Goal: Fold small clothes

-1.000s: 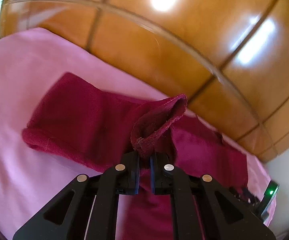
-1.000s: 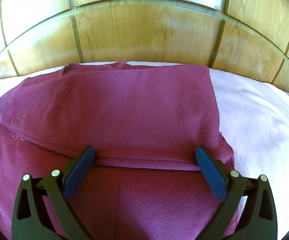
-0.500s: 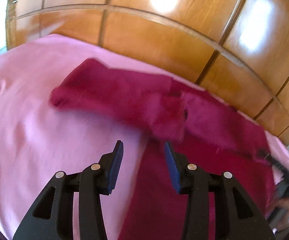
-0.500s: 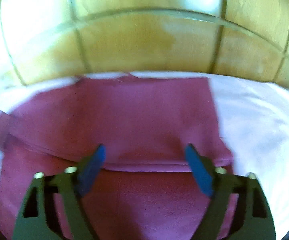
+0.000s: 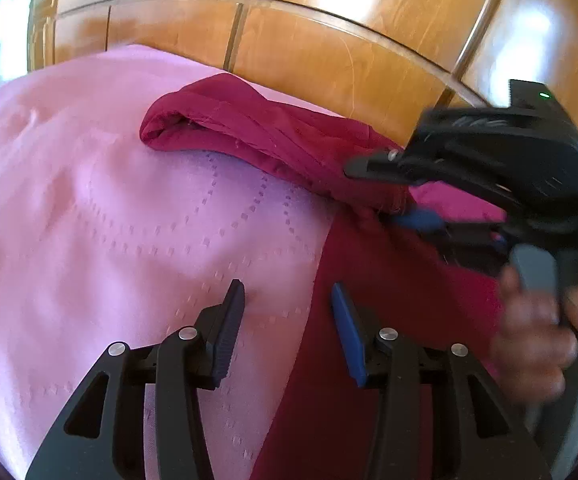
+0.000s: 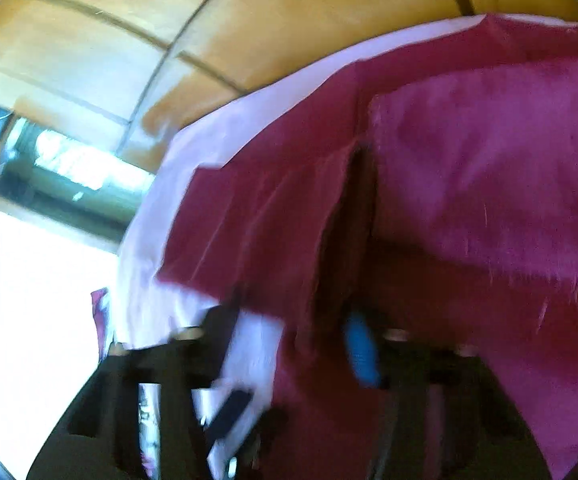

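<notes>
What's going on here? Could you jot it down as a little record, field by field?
Surface: pink stitched bed cover, with a wooden panelled wall behind
Item: dark red fabric garment, partly folded, far end rolled over
Left tongs: open, have just been opening, nothing between them, over the garment's near edge
Right tongs: shut on the garment's folded edge, as far as the blur allows
Hand: gripping the handle of the right tongs
Stage: folding unfinished
</notes>
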`<state>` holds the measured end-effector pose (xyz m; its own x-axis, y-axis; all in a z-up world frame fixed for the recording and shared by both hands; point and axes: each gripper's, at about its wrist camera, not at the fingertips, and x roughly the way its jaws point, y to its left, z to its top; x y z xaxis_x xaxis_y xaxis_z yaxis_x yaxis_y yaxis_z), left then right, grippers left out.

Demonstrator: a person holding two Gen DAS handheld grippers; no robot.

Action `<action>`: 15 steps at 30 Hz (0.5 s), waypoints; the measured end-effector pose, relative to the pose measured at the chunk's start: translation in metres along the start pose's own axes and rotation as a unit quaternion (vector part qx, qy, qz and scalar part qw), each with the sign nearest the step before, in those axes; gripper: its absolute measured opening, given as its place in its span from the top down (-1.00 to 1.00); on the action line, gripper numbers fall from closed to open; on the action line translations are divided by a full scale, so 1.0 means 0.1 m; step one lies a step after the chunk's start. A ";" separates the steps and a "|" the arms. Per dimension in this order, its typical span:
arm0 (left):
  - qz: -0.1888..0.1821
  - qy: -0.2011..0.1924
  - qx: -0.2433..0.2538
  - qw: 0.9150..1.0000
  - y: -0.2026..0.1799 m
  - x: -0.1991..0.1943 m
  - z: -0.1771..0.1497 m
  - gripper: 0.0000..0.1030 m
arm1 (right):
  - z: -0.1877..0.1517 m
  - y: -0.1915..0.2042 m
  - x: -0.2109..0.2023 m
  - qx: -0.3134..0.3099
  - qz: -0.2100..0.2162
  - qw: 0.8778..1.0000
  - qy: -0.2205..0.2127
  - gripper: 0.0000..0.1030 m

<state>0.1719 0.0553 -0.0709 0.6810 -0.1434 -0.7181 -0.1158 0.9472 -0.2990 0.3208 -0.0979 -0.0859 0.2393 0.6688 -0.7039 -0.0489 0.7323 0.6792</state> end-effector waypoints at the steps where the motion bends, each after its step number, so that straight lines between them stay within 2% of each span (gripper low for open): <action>1: -0.003 0.001 -0.006 1.000 0.01 0.00 0.01 0.14 | 0.03 0.06 -0.04 -0.009 -0.006 1.000 -0.009 0.85; 3: -0.001 0.004 -0.018 1.000 0.04 -0.02 0.05 0.13 | 0.05 0.18 -0.18 -0.036 -0.013 0.999 -0.029 0.85; 6: 0.012 0.000 -0.037 0.999 0.06 -0.03 0.13 -0.02 | 0.05 0.39 -0.56 -0.084 -0.001 0.994 -0.070 0.85; 9: 0.025 -0.001 -0.049 0.998 0.07 -0.02 0.21 -0.07 | 0.07 0.51 -0.88 -0.111 0.001 0.988 -0.103 0.86; 12: 0.038 -0.002 -0.059 0.998 0.03 0.06 0.36 -0.07 | 0.14 0.55 -1.20 -0.139 -0.020 0.980 -0.143 0.86; 15: 0.047 -0.013 -0.059 0.997 -0.06 0.12 0.52 -0.22 | 0.15 0.50 -1.50 -0.144 -0.028 0.974 -0.171 0.86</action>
<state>0.2181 0.0625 -0.0455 0.6816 -0.0469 -0.7302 -0.2629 0.9156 -0.3042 0.2973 -0.1639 0.0565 0.5555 0.5811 -0.5947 -0.2854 0.8050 0.5201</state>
